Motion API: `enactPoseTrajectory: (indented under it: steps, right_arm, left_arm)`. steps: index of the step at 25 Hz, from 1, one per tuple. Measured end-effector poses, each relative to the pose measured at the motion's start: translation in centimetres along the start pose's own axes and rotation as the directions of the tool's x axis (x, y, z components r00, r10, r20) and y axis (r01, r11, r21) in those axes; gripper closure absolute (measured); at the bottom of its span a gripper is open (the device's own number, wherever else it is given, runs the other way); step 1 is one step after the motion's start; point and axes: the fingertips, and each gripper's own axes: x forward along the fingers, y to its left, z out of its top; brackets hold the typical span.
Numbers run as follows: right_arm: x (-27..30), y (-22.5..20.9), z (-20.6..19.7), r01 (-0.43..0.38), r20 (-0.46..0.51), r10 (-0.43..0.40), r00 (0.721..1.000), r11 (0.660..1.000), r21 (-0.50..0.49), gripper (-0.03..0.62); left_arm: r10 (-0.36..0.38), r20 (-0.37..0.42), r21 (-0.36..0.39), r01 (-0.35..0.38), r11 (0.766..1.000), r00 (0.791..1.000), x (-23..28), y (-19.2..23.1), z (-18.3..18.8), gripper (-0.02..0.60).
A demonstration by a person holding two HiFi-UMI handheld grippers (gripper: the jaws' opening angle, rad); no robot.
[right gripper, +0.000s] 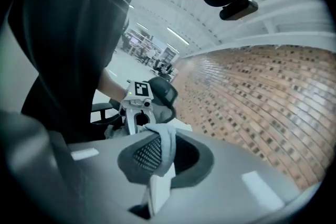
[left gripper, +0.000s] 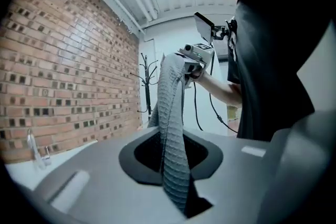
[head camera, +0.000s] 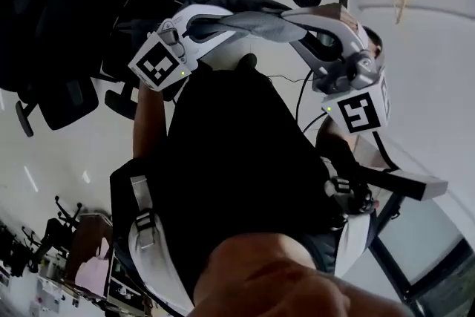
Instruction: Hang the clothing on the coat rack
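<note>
Pinching the grey knit garment [head camera: 252, 22] strung in mid-air at chest height, the fingers of the left gripper [left gripper: 176, 176] and right gripper [right gripper: 157, 170] are clamping narrowly on opposite ends, and it is looking soft, light, floppy, best held by its edge for the coat rack [left gripper: 148, 78].

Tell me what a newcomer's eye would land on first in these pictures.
A grey garment hangs stretched between the left gripper and the right gripper, each clamped on one end, just in front of the person's black shirt. In the left gripper view, a black coat rack stands in the background where the brick wall meets the white one.
</note>
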Motion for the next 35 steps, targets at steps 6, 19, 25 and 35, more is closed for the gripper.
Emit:
enactPoseTrajectory:
  steps: [6,19,25,35]
  right_arm:
    - [-15.2,-2.0,-8.8,0.304,-0.288,-0.274,0.917,0.951,0.061,0.585]
    - [-42.5,-7.5,-13.0,0.708,-0.351,-0.682,0.642,0.703,-0.069,0.585]
    - [-49.6,-15.9,-14.7,0.786,-0.351,-0.807,0.475,0.568,-0.243,0.585]
    - [-56.8,-32.6,-17.6,0.825,-0.299,-0.92,0.252,0.366,-0.431,0.585]
  left_arm:
    - [-0.08,0.065,0.099,0.074,0.992,0.995,9.9,-2.1,7.6,0.543]
    - [-0.428,0.294,0.077,0.426,0.902,0.854,32.5,-7.9,23.3,0.555]
    - [-0.468,0.281,0.254,0.405,0.878,0.838,40.7,-4.0,28.8,0.558]
    - [-0.533,0.463,0.43,0.346,0.834,0.709,49.2,7.3,40.3,0.56]
